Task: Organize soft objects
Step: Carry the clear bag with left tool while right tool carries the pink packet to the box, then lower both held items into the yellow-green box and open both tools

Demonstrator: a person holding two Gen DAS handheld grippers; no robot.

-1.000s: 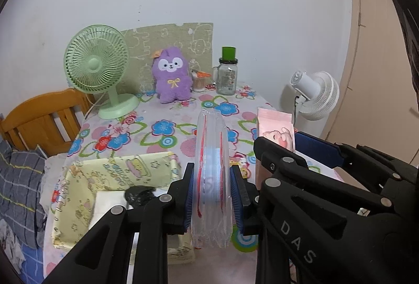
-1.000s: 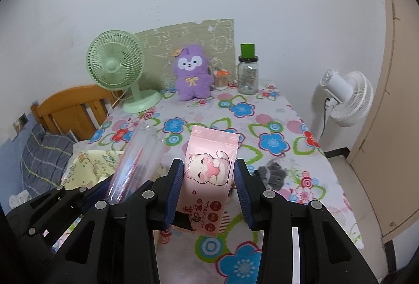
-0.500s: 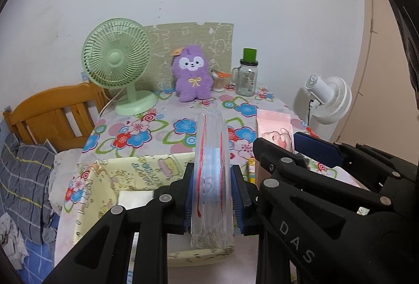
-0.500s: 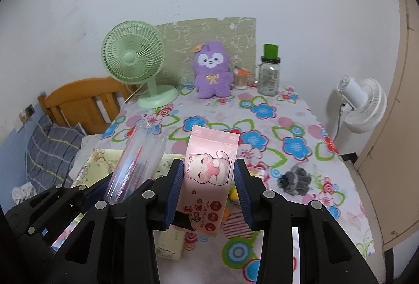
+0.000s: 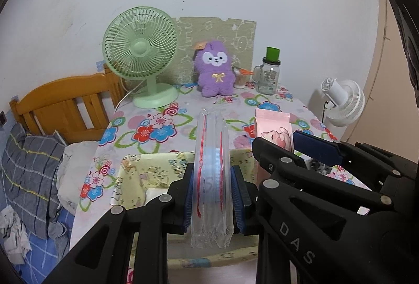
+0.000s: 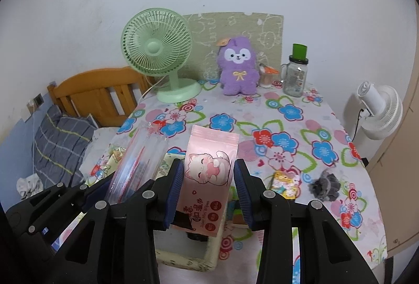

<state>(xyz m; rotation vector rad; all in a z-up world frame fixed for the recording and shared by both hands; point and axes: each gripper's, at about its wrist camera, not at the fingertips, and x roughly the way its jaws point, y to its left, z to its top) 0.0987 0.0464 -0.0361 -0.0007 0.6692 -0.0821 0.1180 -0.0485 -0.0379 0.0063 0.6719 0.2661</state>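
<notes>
My left gripper (image 5: 212, 195) is shut on a clear plastic pack with red stripes (image 5: 211, 174), held upright above a pale yellow fabric bin (image 5: 146, 171). My right gripper (image 6: 208, 192) is shut on a pink wet-wipes pack with a cat print (image 6: 208, 174), held over the same bin (image 6: 183, 255). The pink pack also shows in the left wrist view (image 5: 273, 126), and the clear pack in the right wrist view (image 6: 138, 160). A purple plush toy (image 6: 237, 70) sits at the table's back.
On the floral tablecloth (image 6: 288, 126) stand a green fan (image 6: 159, 53) and a glass jar with a green lid (image 6: 296, 74). A grey fuzzy item (image 6: 324, 183) and a small yellow packet (image 6: 285, 183) lie at right. A white fan (image 6: 379, 111) and wooden bed (image 6: 97, 92) flank the table.
Both grippers have pulled back and risen with their packs, so more of the table and the yellow bin shows. Both grips are unchanged.
</notes>
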